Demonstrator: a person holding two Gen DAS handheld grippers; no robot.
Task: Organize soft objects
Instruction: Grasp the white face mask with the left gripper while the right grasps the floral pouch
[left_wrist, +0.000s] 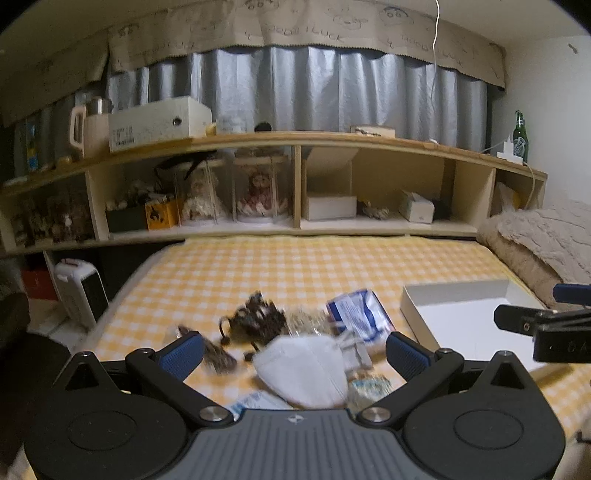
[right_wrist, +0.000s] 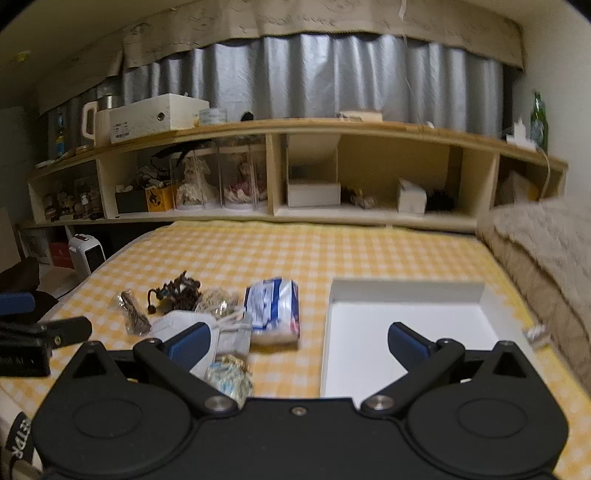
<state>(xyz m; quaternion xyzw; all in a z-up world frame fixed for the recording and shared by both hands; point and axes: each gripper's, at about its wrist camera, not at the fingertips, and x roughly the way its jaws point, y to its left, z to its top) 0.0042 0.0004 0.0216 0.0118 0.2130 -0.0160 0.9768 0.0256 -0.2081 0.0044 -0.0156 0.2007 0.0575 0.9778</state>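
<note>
A heap of small soft things lies on the yellow checked bed cover (left_wrist: 295, 266): a white face mask (left_wrist: 303, 369), a blue-and-white packet (left_wrist: 360, 314), a dark brown tangle (left_wrist: 255, 317) and several clear bags. My left gripper (left_wrist: 295, 350) is open and empty, its fingers either side of the mask, just above it. An open white box (right_wrist: 402, 332) lies to the right of the heap. My right gripper (right_wrist: 299, 343) is open and empty above the box's left edge. The packet (right_wrist: 273, 306) and tangle (right_wrist: 177, 290) also show in the right wrist view.
A low wooden shelf unit (left_wrist: 295, 140) with dolls, boxes and a green bottle (left_wrist: 521, 136) runs along the bed's far side. A beige blanket (left_wrist: 546, 243) lies at the right. A white heater (left_wrist: 79, 291) stands on the floor at the left.
</note>
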